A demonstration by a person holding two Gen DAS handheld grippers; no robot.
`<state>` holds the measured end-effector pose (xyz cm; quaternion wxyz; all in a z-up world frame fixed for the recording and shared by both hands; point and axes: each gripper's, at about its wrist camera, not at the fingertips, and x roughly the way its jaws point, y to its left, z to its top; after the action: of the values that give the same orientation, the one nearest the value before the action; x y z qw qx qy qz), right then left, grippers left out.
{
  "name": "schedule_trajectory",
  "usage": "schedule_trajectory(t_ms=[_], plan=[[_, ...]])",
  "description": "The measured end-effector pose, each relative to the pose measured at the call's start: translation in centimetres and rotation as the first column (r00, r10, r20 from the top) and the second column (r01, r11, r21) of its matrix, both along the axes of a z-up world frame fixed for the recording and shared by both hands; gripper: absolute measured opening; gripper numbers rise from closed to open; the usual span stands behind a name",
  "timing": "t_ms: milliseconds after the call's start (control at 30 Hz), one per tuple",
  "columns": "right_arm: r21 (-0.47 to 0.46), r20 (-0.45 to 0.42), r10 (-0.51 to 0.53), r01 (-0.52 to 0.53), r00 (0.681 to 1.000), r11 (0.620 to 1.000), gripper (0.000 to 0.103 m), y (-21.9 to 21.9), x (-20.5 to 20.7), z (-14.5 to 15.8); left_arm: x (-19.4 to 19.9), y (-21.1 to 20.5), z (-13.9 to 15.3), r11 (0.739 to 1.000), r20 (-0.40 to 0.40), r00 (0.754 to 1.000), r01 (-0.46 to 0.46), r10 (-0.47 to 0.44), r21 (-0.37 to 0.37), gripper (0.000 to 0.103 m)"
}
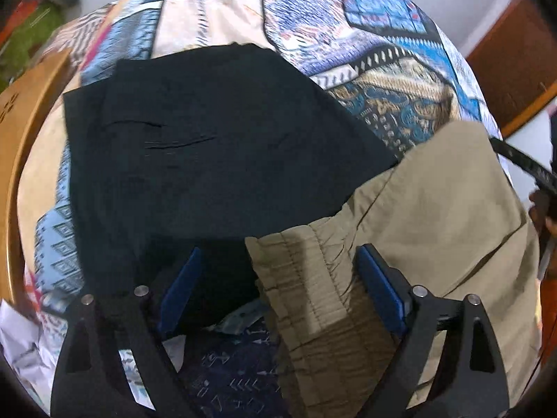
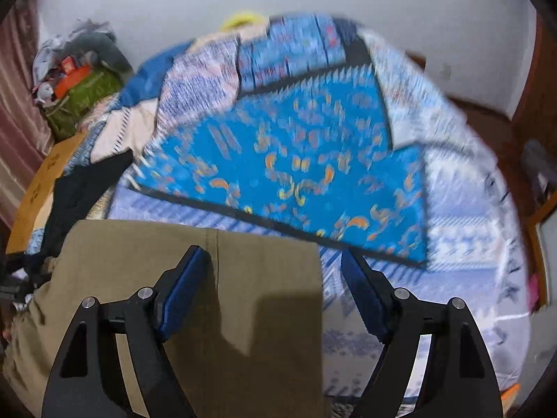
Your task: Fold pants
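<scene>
The tan pants [image 1: 428, 209] lie on the patterned bedspread [image 1: 376, 24], just beside the folded black pants [image 1: 216, 139]. Both the left gripper [image 1: 278, 285] and the right gripper [image 2: 275, 285] hover over the tan pants, jaws apart.

**What the 2 views leave unclear**

The khaki pants [image 1: 435, 209] run off the lower and right edges of the left wrist view, so their legs go unseen; in the right wrist view the khaki pants [image 2: 174, 278] are cut by the bottom edge. The black garment [image 1: 216, 146] is too dark to tell how it is folded, and its near part is hidden behind a blue pad. The patterned bedspread [image 2: 296, 181] is smeared by motion blur. The pile of clutter [image 2: 76, 76] by the wall is too small to identify.
</scene>
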<state>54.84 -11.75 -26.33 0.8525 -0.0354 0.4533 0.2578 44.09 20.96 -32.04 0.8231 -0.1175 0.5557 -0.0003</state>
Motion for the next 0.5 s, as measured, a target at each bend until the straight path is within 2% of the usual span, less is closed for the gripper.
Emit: schedule_trajectory(t_ms=[67,100,167,200,267,300,367,433,500], plan=[[0.069,-0.041,-0.007,0.010,0.999,0.998,0.064,-0.4,0.2,-0.4,-0.1,-0.5,0.3,0.999,0.029,0.999,0.030,-0.029,-0.015,0.065],[0.099,-0.063,-0.004,0.010,0.998,0.995,0.061,-0.6,0.1,-0.5,-0.2,-0.7,0.4,0.999,0.035,0.999,0.040,-0.040,-0.022,0.061],[0.110,-0.078,-0.011,0.019,0.997,0.994,0.058,-0.8,-0.2,-0.5,-0.5,-1.4,0.8,0.999,0.049,0.998,0.039,-0.040,0.021,0.059],[0.110,-0.081,-0.005,0.014,0.997,0.994,0.052,-0.8,-0.5,-0.4,-0.6,-1.6,0.9,0.998,0.055,0.998,0.040,-0.042,0.038,0.057],[0.122,-0.086,0.008,0.002,0.996,0.993,0.033,-0.8,-1.0,0.0,-1.0,-2.0,1.3,0.997,0.075,0.996,0.038,-0.043,0.071,0.051],[0.112,-0.075,0.010,-0.002,0.997,0.994,0.028,-0.7,-1.2,0.2,-1.2,-2.1,1.7,0.996,0.087,0.995,0.035,-0.042,0.079,0.049],[0.053,-0.023,0.027,-0.025,0.999,0.998,0.018,0.2,-2.0,0.8,-1.8,-2.3,2.5,0.994,0.129,0.991,0.026,-0.040,0.107,0.046],[-0.024,0.056,0.038,-0.036,0.998,0.999,0.015,1.5,-3.1,1.8,-2.2,-2.3,3.4,0.992,0.160,0.987,0.005,-0.026,0.130,0.044],[-0.026,0.101,0.038,-0.035,0.994,0.999,0.010,1.6,-3.7,3.0,-2.6,-2.0,4.7,0.990,0.186,0.983,-0.024,-0.002,0.137,0.042]])
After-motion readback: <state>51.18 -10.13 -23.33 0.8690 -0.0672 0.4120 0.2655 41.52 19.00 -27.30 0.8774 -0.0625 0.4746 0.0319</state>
